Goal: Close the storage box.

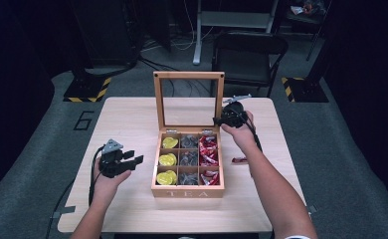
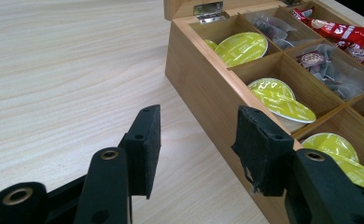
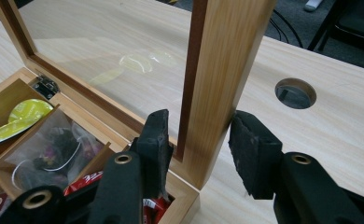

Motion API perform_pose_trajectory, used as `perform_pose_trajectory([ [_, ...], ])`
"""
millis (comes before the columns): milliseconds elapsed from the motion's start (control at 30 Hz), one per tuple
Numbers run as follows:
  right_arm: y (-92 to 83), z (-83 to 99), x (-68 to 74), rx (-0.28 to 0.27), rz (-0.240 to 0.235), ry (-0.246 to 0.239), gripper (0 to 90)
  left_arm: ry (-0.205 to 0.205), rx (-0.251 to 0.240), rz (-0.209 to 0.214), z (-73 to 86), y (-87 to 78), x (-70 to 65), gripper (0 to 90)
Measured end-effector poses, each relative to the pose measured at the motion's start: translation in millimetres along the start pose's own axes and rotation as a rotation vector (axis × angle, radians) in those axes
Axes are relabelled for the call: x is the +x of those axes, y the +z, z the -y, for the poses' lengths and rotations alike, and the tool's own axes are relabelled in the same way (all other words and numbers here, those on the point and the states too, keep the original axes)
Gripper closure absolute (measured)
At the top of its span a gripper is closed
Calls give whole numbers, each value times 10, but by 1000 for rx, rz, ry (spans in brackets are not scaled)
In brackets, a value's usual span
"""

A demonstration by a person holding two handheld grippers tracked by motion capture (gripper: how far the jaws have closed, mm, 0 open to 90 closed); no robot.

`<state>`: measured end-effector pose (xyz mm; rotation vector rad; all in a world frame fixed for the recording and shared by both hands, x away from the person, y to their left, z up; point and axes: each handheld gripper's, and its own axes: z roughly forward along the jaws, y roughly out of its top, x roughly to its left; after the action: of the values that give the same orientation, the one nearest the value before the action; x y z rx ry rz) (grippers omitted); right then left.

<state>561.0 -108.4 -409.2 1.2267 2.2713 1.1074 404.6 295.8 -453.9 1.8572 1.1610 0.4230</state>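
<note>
Light wooden table [image 1: 132, 119] bearing open tea box [image 1: 188, 190], red packet [image 1: 239, 160].

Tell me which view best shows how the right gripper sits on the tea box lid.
The right gripper view: the right gripper straddles the right side rail of the glass-paned lid, jaws on either side of it. The high view shows the upright lid whole, that contact small. The left gripper view catches a hinge.

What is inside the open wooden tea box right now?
The tea box has nine compartments: yellow round pods in the left column, clear sachets in the middle, red packets on the right. Whatever lies beneath each top layer is covered.
</note>
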Motion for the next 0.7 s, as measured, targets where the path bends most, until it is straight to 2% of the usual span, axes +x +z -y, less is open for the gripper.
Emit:
perform_pose_trajectory([
  [267, 31, -54, 20, 2, 17, 3, 593, -3, -1, 6, 3, 0, 6, 508],
  [700, 6, -50, -25, -5, -1, 20, 646, -8, 3, 12, -15, 16, 9, 508],
])
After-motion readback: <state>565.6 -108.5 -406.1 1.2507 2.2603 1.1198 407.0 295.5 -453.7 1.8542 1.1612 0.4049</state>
